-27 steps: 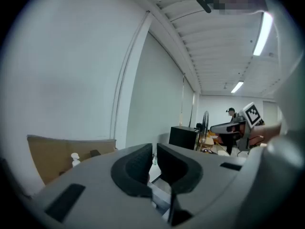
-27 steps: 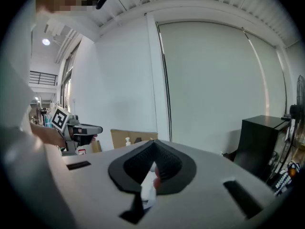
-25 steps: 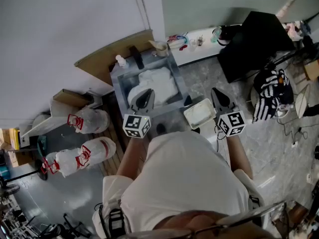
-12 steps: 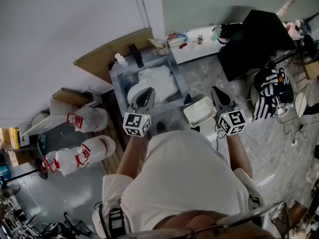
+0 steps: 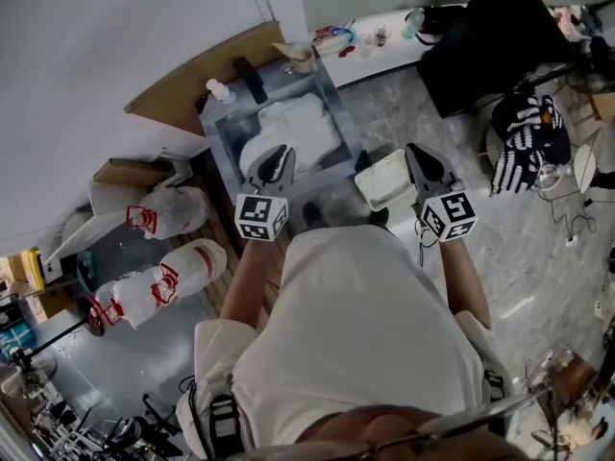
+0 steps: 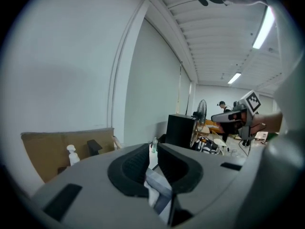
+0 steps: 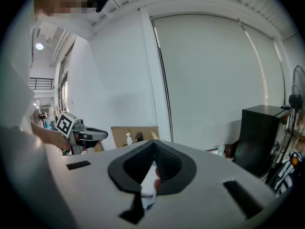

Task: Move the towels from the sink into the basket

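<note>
A heap of white towels point(image 5: 294, 129) lies in the steel sink point(image 5: 217, 152) by the wall. My left gripper point(image 5: 282, 150) hangs over the sink's near edge, jaws closed with nothing between them; in its own view the left gripper point(image 6: 153, 147) points level at the wall. The white basket point(image 5: 386, 182) stands on the floor to the right of the sink. Beside the basket, on its right, my right gripper point(image 5: 413, 150) is held in the air. The right gripper point(image 7: 154, 142) is also shut and empty.
A cardboard sheet point(image 5: 192, 84) leans behind the sink, with a soap bottle point(image 5: 219, 91) on the sink's back edge. A black cabinet point(image 5: 485, 51) stands at the right. Two white sacks point(image 5: 163, 230) with red markings lie left. A striped cloth point(image 5: 524, 142) hangs far right.
The head view has shifted, so the sink and basket sit slightly higher and further left. Both grippers stay shut and hold about the same places over the sink edge and beside the basket.
</note>
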Demonstrator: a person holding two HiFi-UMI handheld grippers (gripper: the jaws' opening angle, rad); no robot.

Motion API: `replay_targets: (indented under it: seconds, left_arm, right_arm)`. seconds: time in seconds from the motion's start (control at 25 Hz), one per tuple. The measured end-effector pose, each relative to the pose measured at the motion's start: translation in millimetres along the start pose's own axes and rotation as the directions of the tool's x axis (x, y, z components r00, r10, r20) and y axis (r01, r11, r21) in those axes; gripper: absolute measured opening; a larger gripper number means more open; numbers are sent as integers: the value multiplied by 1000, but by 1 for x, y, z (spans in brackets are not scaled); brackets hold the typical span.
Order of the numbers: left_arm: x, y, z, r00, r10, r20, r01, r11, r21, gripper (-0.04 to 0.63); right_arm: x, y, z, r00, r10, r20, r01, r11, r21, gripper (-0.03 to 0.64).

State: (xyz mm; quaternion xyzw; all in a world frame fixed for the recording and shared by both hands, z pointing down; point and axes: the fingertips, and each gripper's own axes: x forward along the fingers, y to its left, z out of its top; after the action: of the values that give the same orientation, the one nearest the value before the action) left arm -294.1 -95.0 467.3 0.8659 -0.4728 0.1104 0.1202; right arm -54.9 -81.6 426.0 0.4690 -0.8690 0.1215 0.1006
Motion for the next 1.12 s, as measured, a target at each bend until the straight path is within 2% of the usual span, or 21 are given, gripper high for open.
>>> replay_targets:
  seconds: [0.2, 0.36, 0.44, 0.48, 0.64, 0.76, 0.92, 1.04, 1.12]
  left_arm:
    - [21, 6, -32, 993, -49, -106, 50, 999, 7, 34]
    - [48, 16, -62, 978, -86, -191, 93, 995, 28, 40]
    - [64, 19, -84, 961, -116, -252, 129, 991, 34, 119]
    - [72, 21, -96, 950, -130, -285, 148, 988, 40, 137]
    - [114, 25, -147, 897, -167, -410, 224, 970, 96, 173]
    - [148, 34, -186, 858, -154, -490, 264, 951, 162, 214]
    - [189, 42, -230, 801, -139, -582, 310, 928, 205, 255]
    - [212, 48, -264, 740, -95, -666, 351, 899, 262, 284]
    - [225, 56, -288, 685, -55, -727, 388, 872, 300, 320]
  right_arm:
    - [6, 4, -27, 997, -15, -73, 16, 1000, 19, -5]
    - [17, 6, -47, 993, -22, -112, 27, 999, 43, -5]
    - [23, 9, -58, 991, -25, -132, 32, 998, 51, -5]
    - [25, 10, -63, 989, -27, -143, 35, 998, 55, -5]
    - [36, 10, -87, 983, -40, -177, 55, 995, 83, -5]
    - [41, 8, -106, 979, -50, -200, 74, 991, 116, -5]
    - [46, 4, -132, 971, -59, -232, 97, 983, 156, -5]
    - [47, 3, -151, 965, -63, -256, 115, 975, 190, -5]
    - [48, 3, -163, 961, -66, -269, 126, 969, 212, -5]
